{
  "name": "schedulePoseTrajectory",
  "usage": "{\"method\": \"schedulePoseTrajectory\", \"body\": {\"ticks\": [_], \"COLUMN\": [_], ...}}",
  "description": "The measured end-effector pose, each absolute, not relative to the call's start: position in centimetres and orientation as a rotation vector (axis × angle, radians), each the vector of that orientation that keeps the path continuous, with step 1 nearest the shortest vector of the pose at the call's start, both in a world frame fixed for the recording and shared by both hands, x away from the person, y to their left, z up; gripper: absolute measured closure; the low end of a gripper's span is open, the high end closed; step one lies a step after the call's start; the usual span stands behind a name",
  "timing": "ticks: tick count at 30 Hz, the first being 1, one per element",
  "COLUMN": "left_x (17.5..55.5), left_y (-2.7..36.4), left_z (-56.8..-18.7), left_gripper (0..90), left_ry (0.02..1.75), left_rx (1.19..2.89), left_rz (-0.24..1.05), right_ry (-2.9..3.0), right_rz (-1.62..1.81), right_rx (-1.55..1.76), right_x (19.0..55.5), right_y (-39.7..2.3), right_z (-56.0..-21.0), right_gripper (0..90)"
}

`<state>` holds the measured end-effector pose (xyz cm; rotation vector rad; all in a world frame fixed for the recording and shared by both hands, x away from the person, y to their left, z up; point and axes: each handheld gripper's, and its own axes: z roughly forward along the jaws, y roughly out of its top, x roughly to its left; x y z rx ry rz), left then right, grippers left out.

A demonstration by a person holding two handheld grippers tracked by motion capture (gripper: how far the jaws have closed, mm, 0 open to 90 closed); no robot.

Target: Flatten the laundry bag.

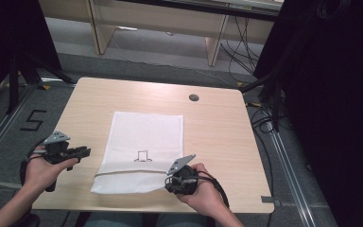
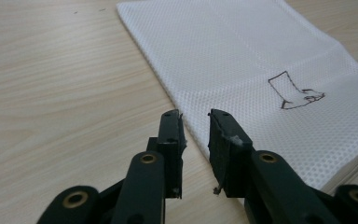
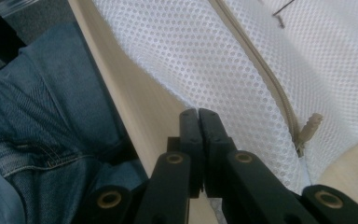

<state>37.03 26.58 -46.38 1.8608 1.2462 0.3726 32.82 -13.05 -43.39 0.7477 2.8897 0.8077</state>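
Mesh bag: a white mesh laundry bag (image 1: 142, 149) lies flat near the middle of my table (image 1: 217, 137), its long side running away from me; a small black outline drawing (image 2: 294, 91) sits on its upper face.
Zipper: a beige zipper (image 3: 265, 77) runs across the end of the bag nearest me, with its pull tab (image 3: 309, 129) close to the right corner.
Right gripper: my right gripper (image 3: 199, 116) has its jaws pressed together on the near right corner of the mesh, at the table's front edge; the fabric there is lifted and bunched.
Left gripper: my left gripper (image 2: 196, 122) hangs just off the bag's left edge, jaws apart with nothing between them, pads clear of the cloth.
Beyond: my jeans (image 3: 42, 135) show below the table edge.
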Motion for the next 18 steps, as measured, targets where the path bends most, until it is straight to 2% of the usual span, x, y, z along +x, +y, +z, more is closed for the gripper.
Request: {"method": "schedulePoseTrajectory", "body": {"ticks": [6, 10, 14, 18], "left_x": [36.8, 36.7, 36.6, 36.5], "left_y": [25.0, 23.4, 22.2, 21.4], "left_z": [-46.6, -46.7, -47.1, -47.5], "left_gripper": [67.1, 56.7, 50.8, 49.1], "left_ry": [1.152, 1.019, 0.983, 0.967], "left_rx": [1.863, 1.904, 1.939, 1.957], "left_rz": [0.354, 0.332, 0.305, 0.293], "right_ry": [2.928, 2.963, 2.983, 2.984], "right_rz": [0.773, 0.729, 0.728, 0.725], "right_rx": [0.781, 0.827, 0.832, 0.848], "right_x": [32.9, 32.9, 33.0, 33.0], "right_y": [-12.7, -12.2, -11.7, -11.3], "right_z": [-44.9, -45.9, -46.5, -46.8], "right_gripper": [89.9, 89.8, 89.8, 89.5]}}
